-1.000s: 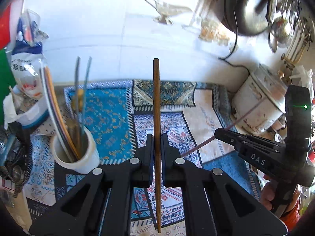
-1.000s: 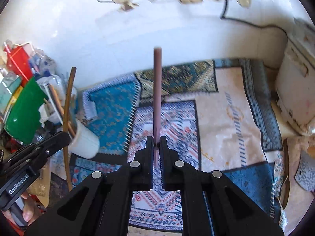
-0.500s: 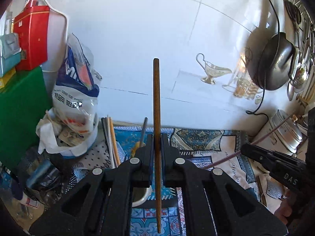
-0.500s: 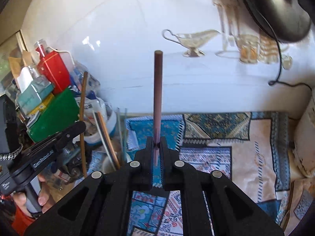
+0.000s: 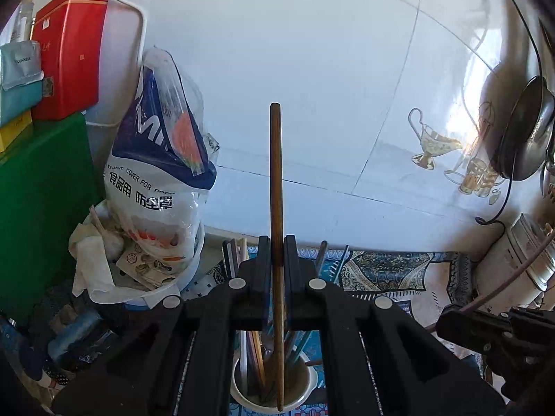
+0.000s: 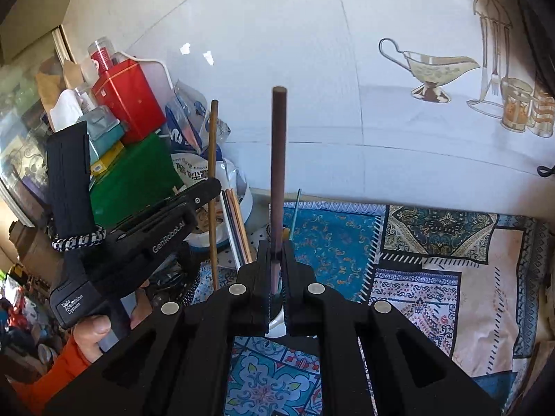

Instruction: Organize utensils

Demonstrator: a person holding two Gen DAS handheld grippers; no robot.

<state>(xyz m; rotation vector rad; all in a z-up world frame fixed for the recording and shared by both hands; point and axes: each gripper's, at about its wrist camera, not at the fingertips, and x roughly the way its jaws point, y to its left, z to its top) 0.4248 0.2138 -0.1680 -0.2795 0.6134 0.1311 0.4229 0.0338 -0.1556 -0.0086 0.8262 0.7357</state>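
Observation:
My left gripper (image 5: 276,253) is shut on a brown wooden chopstick (image 5: 275,180), held upright. Its lower end hangs over the mouth of a white cup (image 5: 305,395) that holds several chopsticks. The cup sits directly below the left gripper. My right gripper (image 6: 276,256) is shut on a dark purple-brown chopstick (image 6: 278,159), also upright. The left gripper also shows in the right wrist view (image 6: 208,190), to the left, with its brown chopstick (image 6: 212,187). The white cup (image 6: 277,326) is mostly hidden behind the right jaws. The right gripper's body (image 5: 492,329) shows at the lower right of the left wrist view.
A patterned blue and cream mat (image 6: 433,270) covers the counter. Clutter stands at the left: a plastic bag (image 5: 163,159) in a white tub, a red tin (image 5: 69,55), a green box (image 5: 41,208). A white tiled wall is behind. A metal pot (image 5: 520,263) is at the right.
Both grippers have tilted up and moved left toward the cup. The left gripper now stands right over the cup, its chopstick's lower end at the cup's mouth.

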